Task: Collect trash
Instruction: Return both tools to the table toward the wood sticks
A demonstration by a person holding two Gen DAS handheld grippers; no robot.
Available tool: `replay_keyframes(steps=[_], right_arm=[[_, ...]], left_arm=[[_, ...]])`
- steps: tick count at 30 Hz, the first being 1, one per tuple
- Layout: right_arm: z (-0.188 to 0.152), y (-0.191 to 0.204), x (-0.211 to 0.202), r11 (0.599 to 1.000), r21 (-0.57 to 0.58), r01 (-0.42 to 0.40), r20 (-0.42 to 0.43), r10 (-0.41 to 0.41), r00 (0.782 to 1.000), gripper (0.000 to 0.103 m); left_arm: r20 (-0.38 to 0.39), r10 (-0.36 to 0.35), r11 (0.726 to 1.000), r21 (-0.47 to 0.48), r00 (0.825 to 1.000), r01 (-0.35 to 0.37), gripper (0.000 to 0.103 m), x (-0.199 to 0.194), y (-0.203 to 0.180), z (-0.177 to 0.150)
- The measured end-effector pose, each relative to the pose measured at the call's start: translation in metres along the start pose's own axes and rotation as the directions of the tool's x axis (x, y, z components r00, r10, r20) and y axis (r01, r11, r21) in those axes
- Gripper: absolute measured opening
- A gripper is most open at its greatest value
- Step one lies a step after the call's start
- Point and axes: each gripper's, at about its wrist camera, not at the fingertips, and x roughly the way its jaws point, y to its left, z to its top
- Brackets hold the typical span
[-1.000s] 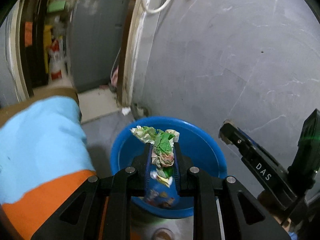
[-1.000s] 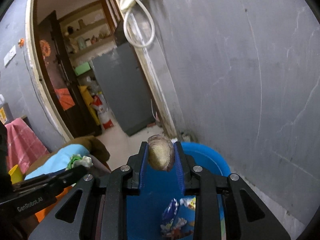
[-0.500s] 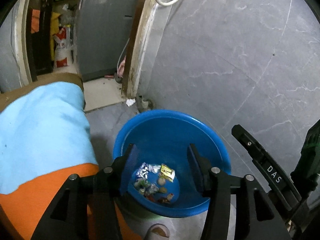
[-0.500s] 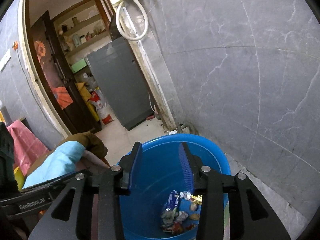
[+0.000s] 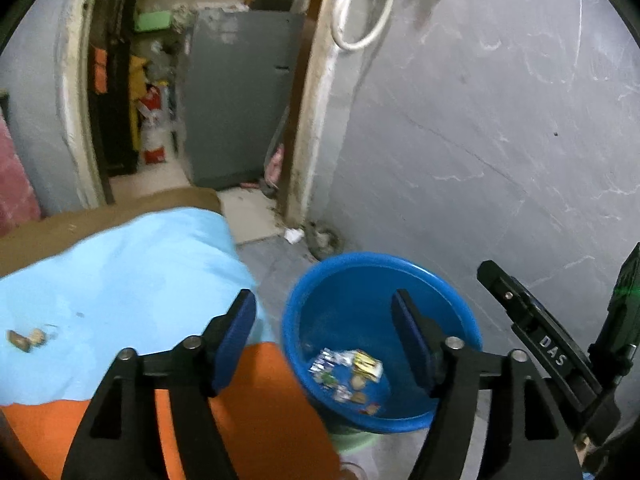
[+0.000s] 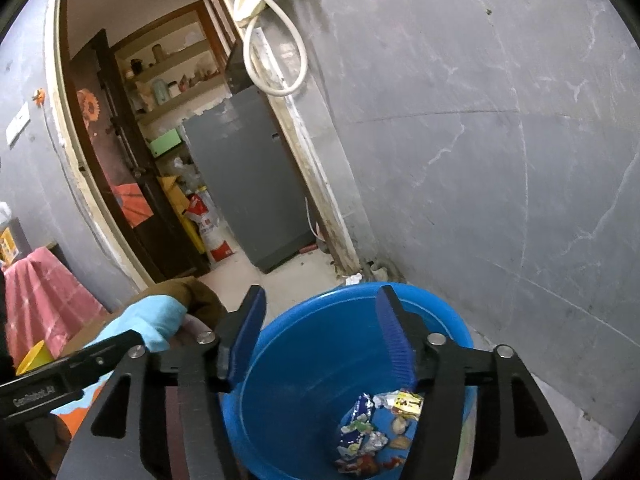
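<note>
1. Both the left gripper (image 5: pixel 324 336) and right gripper (image 6: pixel 320 332) have just been opening; jaws wide, nothing between them.
2. They hang over the blue basin (image 6: pixel 280 396) so drops land inside.
3. Wrappers (image 6: pixel 360 436) sit at its 5 o'clock.
4. Scraps (image 5: pixel 24 338) wait on the light-blue cloth (image 5: pixel 120 280), 9 o'clock.

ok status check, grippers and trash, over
Left gripper and right gripper: jaws just opened, nothing between them. Wrappers lie in the blue tub. Two scraps left on the blue cloth. Nothing in the way.

Grey cabinet (image 6: pixel 248 176) beyond doorway, white hose (image 6: pixel 276 52) above
</note>
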Motion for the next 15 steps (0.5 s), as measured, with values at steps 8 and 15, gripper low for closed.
replay_keyframes(steps=[8, 15], right_arm=[[0.0, 0.025, 0.0, 0.999, -0.031, -0.041, 0.027, 0.042, 0.999, 0.085], [-0.001, 0.063, -0.019, 0.985, -0.097, -0.143, 0.175, 0.158, 0.972, 0.103]], left_arm=[[0.153, 0.147, 0.989, -0.022, 0.977, -0.146, 0.097, -0.043, 0.029, -0.006], [0.319, 0.261, 0.965, -0.104, 0.911, -0.24, 0.101, -0.091, 0.062, -0.017]])
